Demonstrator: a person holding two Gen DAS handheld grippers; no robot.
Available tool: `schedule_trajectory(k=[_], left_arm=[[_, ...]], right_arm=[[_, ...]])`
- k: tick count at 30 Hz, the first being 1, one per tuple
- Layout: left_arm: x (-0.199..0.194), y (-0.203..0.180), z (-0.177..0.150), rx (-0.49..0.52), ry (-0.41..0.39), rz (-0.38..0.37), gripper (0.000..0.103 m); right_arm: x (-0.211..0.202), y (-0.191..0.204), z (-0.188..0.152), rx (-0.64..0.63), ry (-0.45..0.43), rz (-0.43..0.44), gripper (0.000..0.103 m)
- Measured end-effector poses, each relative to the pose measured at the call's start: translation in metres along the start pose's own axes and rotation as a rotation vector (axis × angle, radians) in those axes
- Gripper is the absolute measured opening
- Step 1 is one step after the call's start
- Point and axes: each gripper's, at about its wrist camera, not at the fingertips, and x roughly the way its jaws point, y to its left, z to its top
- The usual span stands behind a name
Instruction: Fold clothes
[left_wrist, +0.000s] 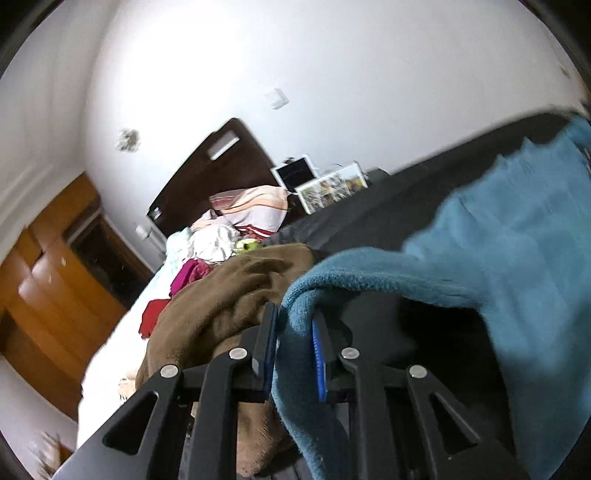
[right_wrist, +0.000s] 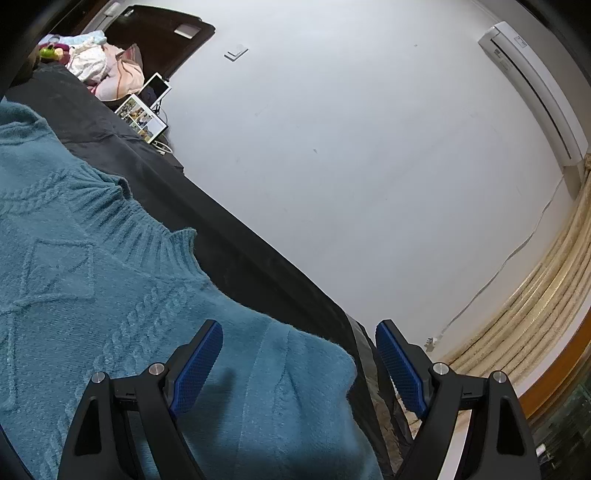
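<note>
The left gripper (left_wrist: 293, 332) is clamped on an edge of the teal knit sweater (right_wrist: 92, 280), lifting it off the dark bedspread (right_wrist: 229, 243). The right gripper (right_wrist: 299, 365) hangs spread over the sweater's other side. Likely mid-fold: next, carry the pinched edge across and lay it flat.

Left wrist view sat low and close over the bed (left_wrist: 369, 221), faced along it toward the headboard (left_wrist: 221, 166), right wrist view close above the teal sweater (right_wrist: 92, 277), faced the white wall (right_wrist: 351, 147), both shared sweater, headboard, picture frames (left_wrist: 332, 186).
</note>
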Motion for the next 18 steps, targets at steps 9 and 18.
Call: schedule_trajectory(k=[9, 18], left_arm=[[-0.008, -0.022, -0.045, 0.002, 0.138, -0.316, 0.055], [-0.015, 0.022, -0.087, -0.334, 0.230, -0.423, 0.058]], right_arm=[[0.002, 0.001, 0.001, -0.004, 0.002, -0.001, 0.087], [0.000, 0.004, 0.001, -0.018, -0.004, -0.004, 0.087]])
